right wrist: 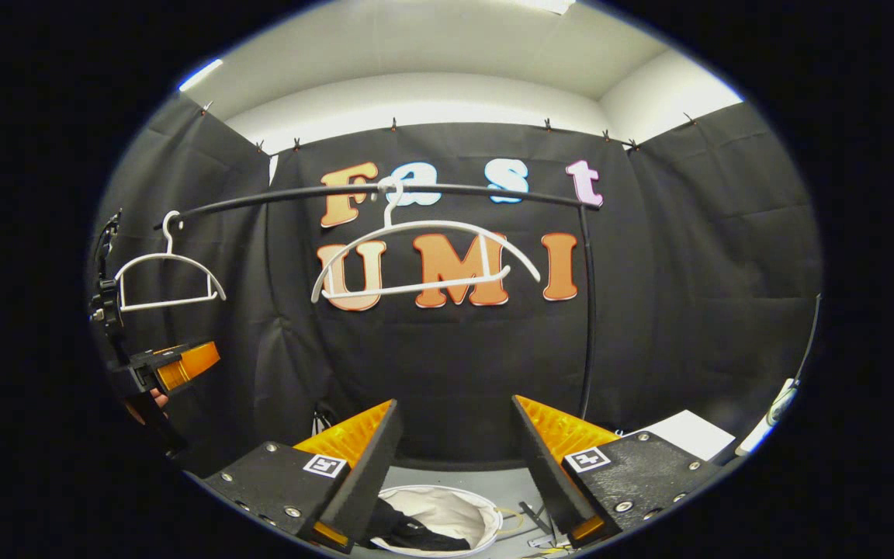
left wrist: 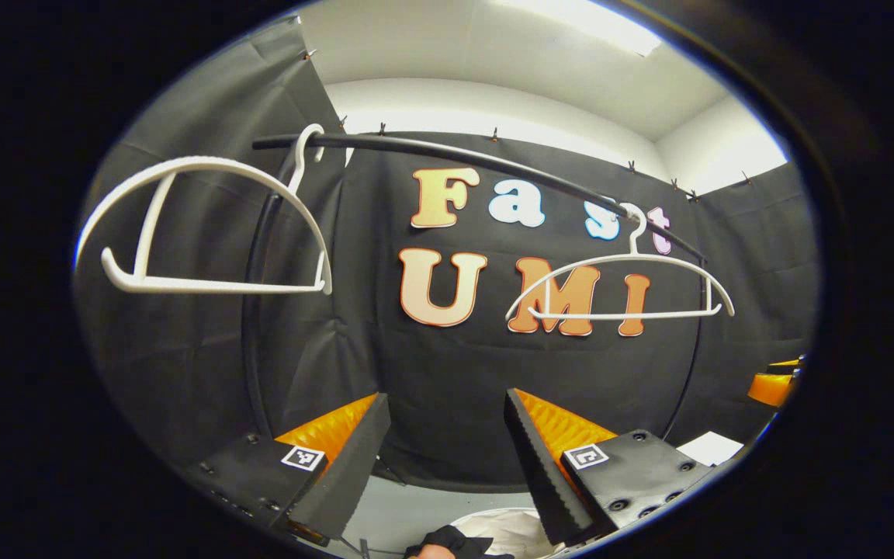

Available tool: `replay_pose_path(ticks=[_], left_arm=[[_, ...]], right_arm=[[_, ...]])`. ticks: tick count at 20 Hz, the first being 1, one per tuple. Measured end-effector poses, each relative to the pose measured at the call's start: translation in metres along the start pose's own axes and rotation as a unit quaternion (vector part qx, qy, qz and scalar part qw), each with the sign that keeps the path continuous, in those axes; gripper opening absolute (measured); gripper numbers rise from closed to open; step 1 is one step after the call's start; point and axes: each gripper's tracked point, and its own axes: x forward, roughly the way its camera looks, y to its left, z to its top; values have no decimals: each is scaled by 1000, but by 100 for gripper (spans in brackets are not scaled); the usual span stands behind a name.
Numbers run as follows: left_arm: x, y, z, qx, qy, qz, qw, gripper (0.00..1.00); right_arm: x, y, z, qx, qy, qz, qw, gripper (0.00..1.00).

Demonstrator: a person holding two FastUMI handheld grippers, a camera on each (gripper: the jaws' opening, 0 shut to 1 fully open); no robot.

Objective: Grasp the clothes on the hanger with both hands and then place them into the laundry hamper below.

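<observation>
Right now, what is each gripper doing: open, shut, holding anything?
Left gripper: open, holding nothing, in front of the bare white plastic hangers.
Right gripper: open, holding nothing, above the round white laundry hamper.

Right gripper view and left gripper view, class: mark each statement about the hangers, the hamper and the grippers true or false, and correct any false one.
1. Both white hangers on the black rail are bare. True.
2. The laundry hamper is empty. False: dark clothing lies inside it.
3. The right gripper is open, holding nothing. True.
4. The left gripper is shut on a hanger. False: it is open, below the hangers.
5. The hangers hang from separate rails. False: both hang on one rail.
</observation>
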Motion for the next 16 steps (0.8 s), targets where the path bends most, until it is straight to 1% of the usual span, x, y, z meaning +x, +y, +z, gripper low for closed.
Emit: replay_pose_path(ticks=[1,2,6,7,8,10,11,12,13,14,15,16], left_arm=[[1,-2,4,0,-3,-3,1000,99],[1,-3,7,0,-3,-5,1000,94],[3,-7,12,-4,-9,-6,1000,93],[4,-8,13,-6,-11,-6,1000,99],[4,-10,15,-7,-13,-7,1000,98],[2,-13,17,-6,-17,-8,1000,96],[1,-13,19,-5,-20,-8,1000,96],[0,-14,21,-3,-24,-7,1000,96],[0,-14,24,0,-28,-6,1000,96],[-1,-14,27,2,-33,-4,999,96],[-2,-15,28,3,-37,-2,999,99],[-3,-15,30,4,-38,-3,999,94]], right_arm=[[-1,-4,4,-6,-4,-5,1000,87],[-3,-6,7,-13,-8,-8,1000,87],[-7,-15,14,-8,-21,-17,1000,87],[-9,-19,15,-6,-23,-20,1000,87],[-10,-21,15,-5,-25,-22,999,79],[-11,-27,12,-8,-25,-26,999,89],[-11,-28,11,-10,-24,-28,999,87],[-10,-29,10,-10,-24,-28,999,87],[-9,-28,9,-9,-23,-26,999,94],[-10,-28,10,-7,-24,-25,999,94],[-9,-29,10,-7,-26,-24,999,79],[-9,-29,11,-8,-26,-23,999,87]])
